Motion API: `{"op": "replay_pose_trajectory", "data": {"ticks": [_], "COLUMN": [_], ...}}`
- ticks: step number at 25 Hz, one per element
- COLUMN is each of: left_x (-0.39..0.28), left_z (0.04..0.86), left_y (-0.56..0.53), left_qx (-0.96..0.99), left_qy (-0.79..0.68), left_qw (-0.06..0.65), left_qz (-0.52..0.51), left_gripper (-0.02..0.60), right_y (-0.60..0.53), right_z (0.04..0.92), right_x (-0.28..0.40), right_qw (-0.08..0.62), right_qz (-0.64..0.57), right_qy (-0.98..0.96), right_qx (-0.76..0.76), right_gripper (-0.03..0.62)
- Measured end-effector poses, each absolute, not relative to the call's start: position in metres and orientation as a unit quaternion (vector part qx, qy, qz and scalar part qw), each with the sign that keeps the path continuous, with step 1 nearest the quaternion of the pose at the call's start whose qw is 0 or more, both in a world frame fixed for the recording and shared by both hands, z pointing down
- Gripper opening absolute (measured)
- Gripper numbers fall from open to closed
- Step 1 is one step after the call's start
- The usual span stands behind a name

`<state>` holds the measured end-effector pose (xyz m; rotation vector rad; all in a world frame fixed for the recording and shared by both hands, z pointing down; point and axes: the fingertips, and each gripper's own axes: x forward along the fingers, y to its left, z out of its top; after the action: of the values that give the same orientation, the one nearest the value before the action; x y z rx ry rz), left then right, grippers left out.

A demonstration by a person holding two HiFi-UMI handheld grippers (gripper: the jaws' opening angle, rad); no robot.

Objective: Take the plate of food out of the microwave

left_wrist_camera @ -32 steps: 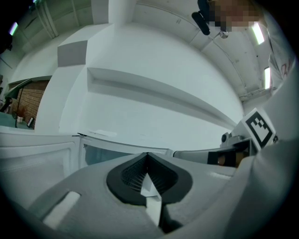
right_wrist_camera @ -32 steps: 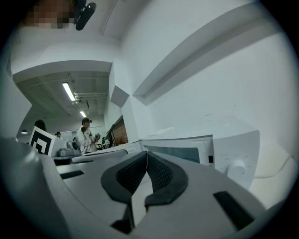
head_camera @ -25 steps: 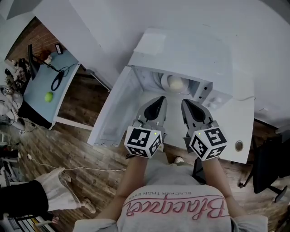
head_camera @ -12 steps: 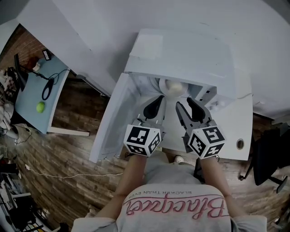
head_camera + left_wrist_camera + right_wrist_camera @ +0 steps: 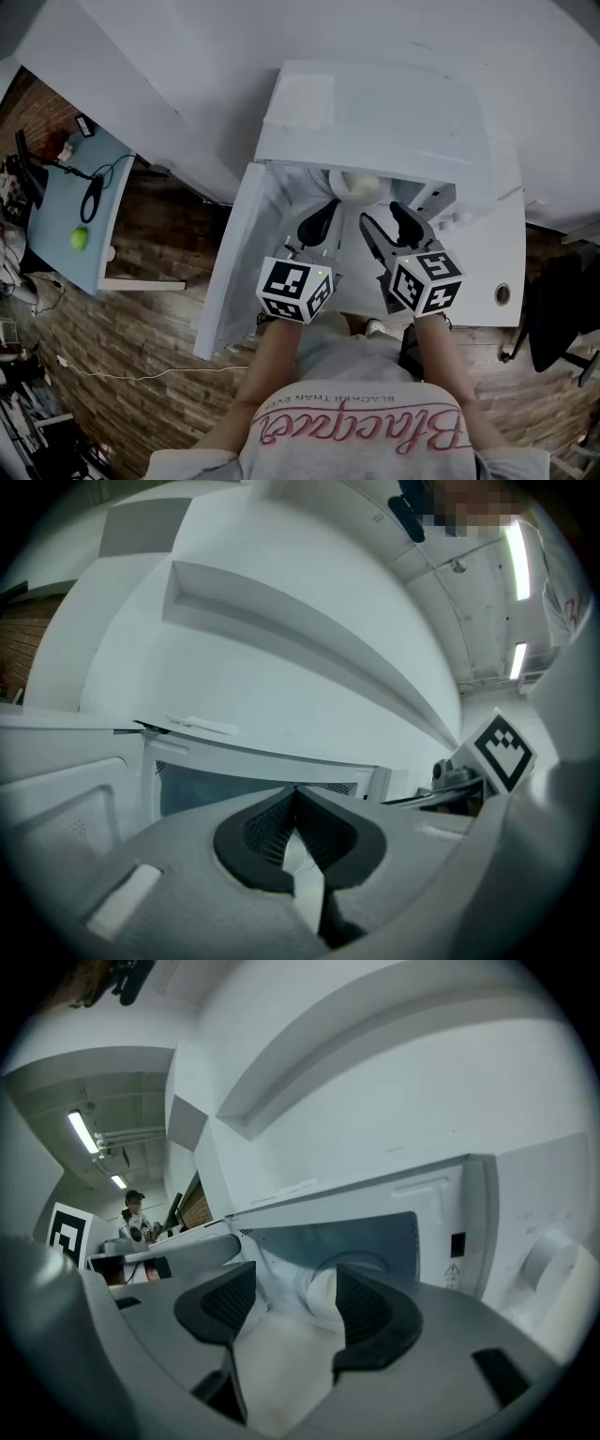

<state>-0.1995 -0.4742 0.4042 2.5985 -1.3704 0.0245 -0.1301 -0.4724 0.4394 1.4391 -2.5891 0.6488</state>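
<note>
Plate of food (image 5: 359, 185) is inside the microwave (image 5: 375, 112) cavity, upper centre of the head view: a pale rounded lump on a pale dish, just behind the door (image 5: 234, 253), which is swung open to frame left. We have both tools at the cavity mouth, short of the dish, touching nothing. Left gripper (image 5: 296, 794) has its tips pressed together and is empty. Right gripper (image 5: 286, 1302) has just been opening and its jaws now stand wide; we see the dish framed in the gap beyond them, but nothing sits between the pads. Our read on handling: the dish looks rigid, smooth and probably breakable, so it is slick under the pads and moderately heavy with the load. The lump looks loose and could roll or slide if we tilt. It may also be hot. Best hold is the near rim, one pad over and one under, pinched firmly. We'd put the left on the rim at the far side of the lump and keep the dish level on the way out. We can't tell the rim's thickness from here.
</note>
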Motion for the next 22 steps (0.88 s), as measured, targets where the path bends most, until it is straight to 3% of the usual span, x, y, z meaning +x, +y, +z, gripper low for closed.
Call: {"op": "replay_pose_trajectory", "data": {"ticks": [12,22], "left_x": [-0.203,-0.206], "left_z": [0.429,0.442], "left_y": [-0.494,-0.503], "left_qx": [0.899,0.903], "left_qy": [-0.421,-0.412], "left_qw": [0.114,0.116], "left_qz": [0.032,0.033], "left_gripper": [0.006,0.006], "right_y": [-0.495,-0.523], "right_z": [0.514,0.560], "right_x": [-0.133,-0.123], "right_qw": [0.000,-0.065], "right_qz": [0.380,0.480], "right_qy": [-0.759,-0.674], "right_qx": [0.528,0.557], "right_gripper": [0.224,0.218]}}
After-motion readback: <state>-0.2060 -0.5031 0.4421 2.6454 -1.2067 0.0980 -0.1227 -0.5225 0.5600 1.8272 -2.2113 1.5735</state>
